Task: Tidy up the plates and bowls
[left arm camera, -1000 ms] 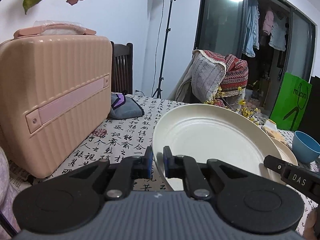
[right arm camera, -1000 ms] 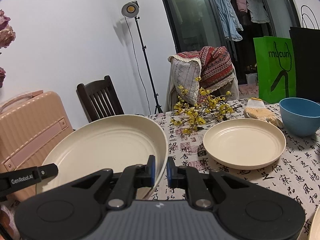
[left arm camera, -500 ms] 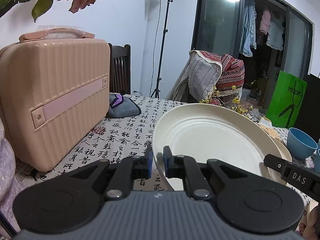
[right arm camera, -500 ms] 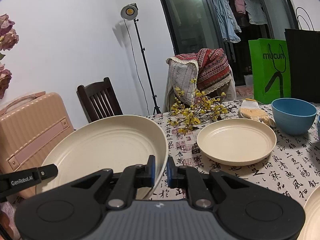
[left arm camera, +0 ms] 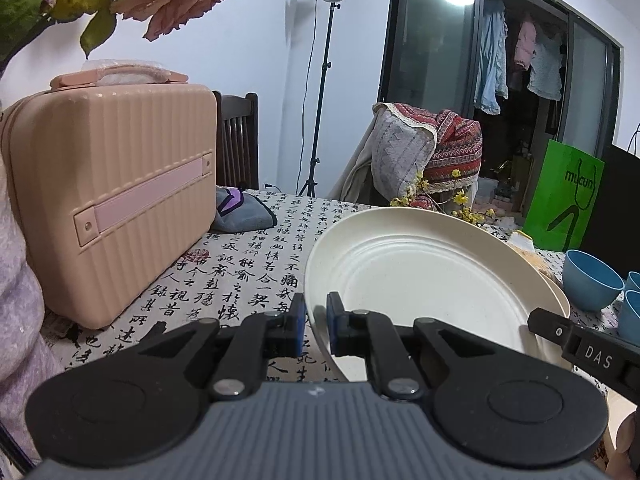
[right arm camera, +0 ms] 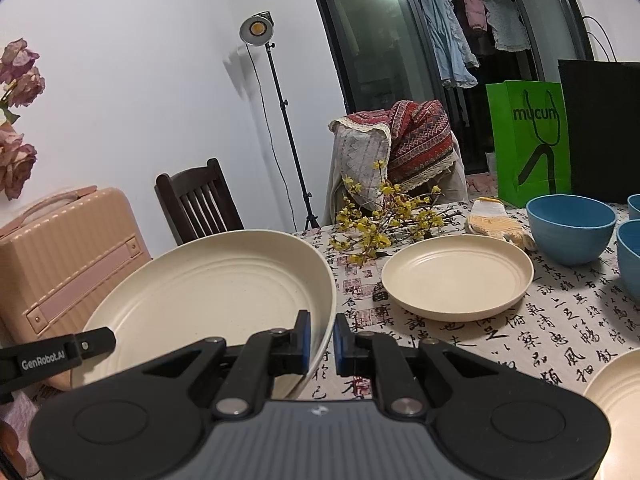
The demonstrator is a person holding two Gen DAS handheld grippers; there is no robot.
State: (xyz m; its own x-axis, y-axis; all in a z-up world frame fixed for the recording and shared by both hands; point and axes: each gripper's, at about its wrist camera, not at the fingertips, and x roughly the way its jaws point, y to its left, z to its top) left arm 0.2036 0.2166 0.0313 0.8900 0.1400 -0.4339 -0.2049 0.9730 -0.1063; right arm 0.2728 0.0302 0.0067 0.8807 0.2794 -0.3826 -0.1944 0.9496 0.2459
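Observation:
Both grippers hold one large cream plate point(left arm camera: 424, 276) above the table, tilted. My left gripper point(left arm camera: 316, 324) is shut on its left rim. My right gripper point(right arm camera: 321, 338) is shut on its right rim; the plate fills the left of the right wrist view point(right arm camera: 212, 296). A second cream plate point(right arm camera: 456, 276) lies flat on the table to the right. Blue bowls point(right arm camera: 570, 226) stand beyond it at the right; they also show in the left wrist view point(left arm camera: 590, 280). A third cream plate's edge point(right arm camera: 618, 396) shows at the lower right.
A pink suitcase point(left arm camera: 108, 196) stands on the table at the left. A grey pouch point(left arm camera: 244, 212) lies behind it. Yellow flower branches point(right arm camera: 384, 220) and a knitted glove point(right arm camera: 498, 222) lie at the back. A green bag point(right arm camera: 530, 140) stands at the far right. Chairs stand behind the table.
Both grippers have risen a little with the plate, and the views now look further right and down: more blue bowls and a third plate's edge have come into view.

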